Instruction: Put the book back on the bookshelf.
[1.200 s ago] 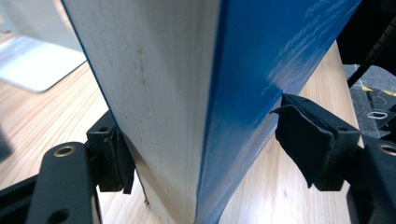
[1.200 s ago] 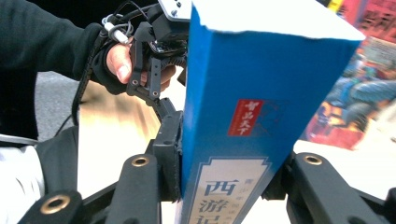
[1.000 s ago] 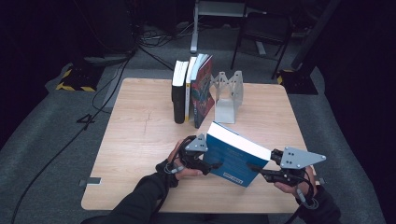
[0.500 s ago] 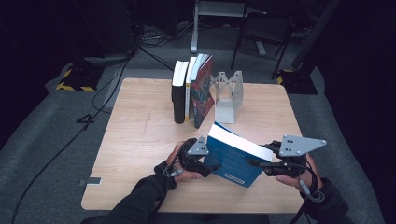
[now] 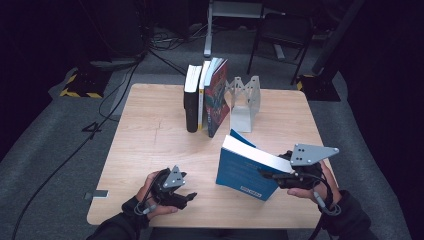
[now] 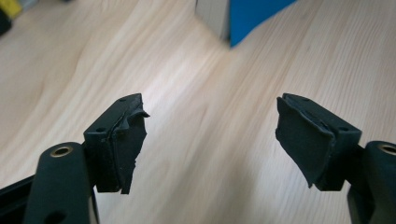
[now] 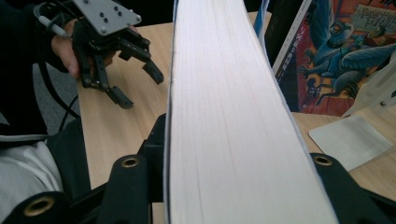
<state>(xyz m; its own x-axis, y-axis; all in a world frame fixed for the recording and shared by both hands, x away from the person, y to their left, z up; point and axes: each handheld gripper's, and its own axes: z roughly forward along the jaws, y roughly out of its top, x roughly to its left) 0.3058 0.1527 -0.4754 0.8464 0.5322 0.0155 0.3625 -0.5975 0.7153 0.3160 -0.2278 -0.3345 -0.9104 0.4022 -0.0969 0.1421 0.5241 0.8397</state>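
Since a second before, the left gripper (image 5: 186, 196) had left the thick blue-covered paperback book (image 5: 245, 172) and moved to seven o'clock, jaws apart and empty, while the right gripper (image 5: 267, 175), jaws just easing wider, clamped it upright at five o'clock on the pale wooden table (image 5: 150, 145).

Light is falling from above onto the pale wooden worktop (image 5: 150, 145), leaving it bright while the floor and the room around it are sinking into near black. The standing books (image 5: 205, 97) are casting short, soft shadows toward the camera. In the left gripper view the wood grain is smearing with motion blur, and the black pads (image 6: 126, 144) are showing sharper than the wood behind them. In the right gripper view the page edges of the blue book (image 7: 229, 116) are glaring almost white, close and soft in focus.
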